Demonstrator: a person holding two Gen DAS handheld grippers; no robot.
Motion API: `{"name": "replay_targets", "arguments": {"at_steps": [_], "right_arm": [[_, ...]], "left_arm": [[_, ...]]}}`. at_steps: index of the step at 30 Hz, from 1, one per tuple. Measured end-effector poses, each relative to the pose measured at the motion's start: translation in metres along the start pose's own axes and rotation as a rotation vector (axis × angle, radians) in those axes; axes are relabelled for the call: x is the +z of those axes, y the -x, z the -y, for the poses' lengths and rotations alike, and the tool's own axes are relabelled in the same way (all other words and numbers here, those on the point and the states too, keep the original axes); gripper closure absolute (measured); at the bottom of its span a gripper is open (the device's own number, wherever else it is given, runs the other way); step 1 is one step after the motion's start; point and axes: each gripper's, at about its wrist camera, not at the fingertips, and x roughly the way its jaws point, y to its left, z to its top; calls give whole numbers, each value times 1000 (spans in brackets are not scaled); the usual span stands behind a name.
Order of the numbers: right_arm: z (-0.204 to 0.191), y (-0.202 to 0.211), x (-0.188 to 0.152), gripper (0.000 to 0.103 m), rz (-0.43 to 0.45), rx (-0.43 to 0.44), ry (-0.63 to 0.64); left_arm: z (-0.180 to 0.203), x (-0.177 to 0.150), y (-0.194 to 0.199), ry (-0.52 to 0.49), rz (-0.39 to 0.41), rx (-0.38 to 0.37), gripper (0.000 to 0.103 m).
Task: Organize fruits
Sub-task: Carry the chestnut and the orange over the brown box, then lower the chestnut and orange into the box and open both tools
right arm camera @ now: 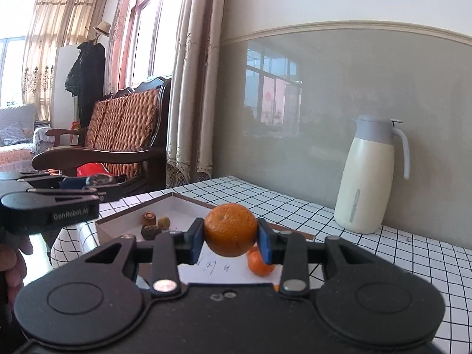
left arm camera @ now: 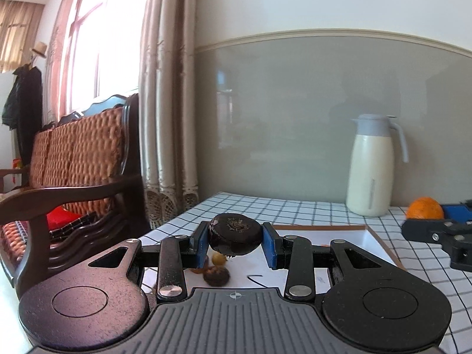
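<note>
My left gripper (left arm camera: 235, 240) is shut on a dark purple round fruit (left arm camera: 235, 234) and holds it above the white tray (left arm camera: 348, 237). Below it in the tray lie a small yellow-green fruit (left arm camera: 219, 259) and a dark brown fruit (left arm camera: 216, 275). My right gripper (right arm camera: 230, 237) is shut on an orange (right arm camera: 230, 229) and holds it above the same tray (right arm camera: 188, 206). A smaller orange (right arm camera: 259, 262) lies in the tray under it. Small brown fruits (right arm camera: 150, 218) lie at the tray's far left. The orange in my right gripper also shows in the left wrist view (left arm camera: 424, 208).
A cream thermos jug (left arm camera: 373, 165) stands on the checked tablecloth (left arm camera: 265, 206) against the grey wall; it also shows in the right wrist view (right arm camera: 368, 174). A wooden chair with a woven back (left arm camera: 82, 162) and curtains stand left of the table.
</note>
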Motion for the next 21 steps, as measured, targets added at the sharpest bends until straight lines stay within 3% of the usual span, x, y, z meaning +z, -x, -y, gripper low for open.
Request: {"name": "replay_targets", "arguments": {"at_steps": [21], "right_arm": [[22,-74,10,74,-68,-50,-2]], "left_arm": [[-12,6,-68,50,-44,24,65]]}}
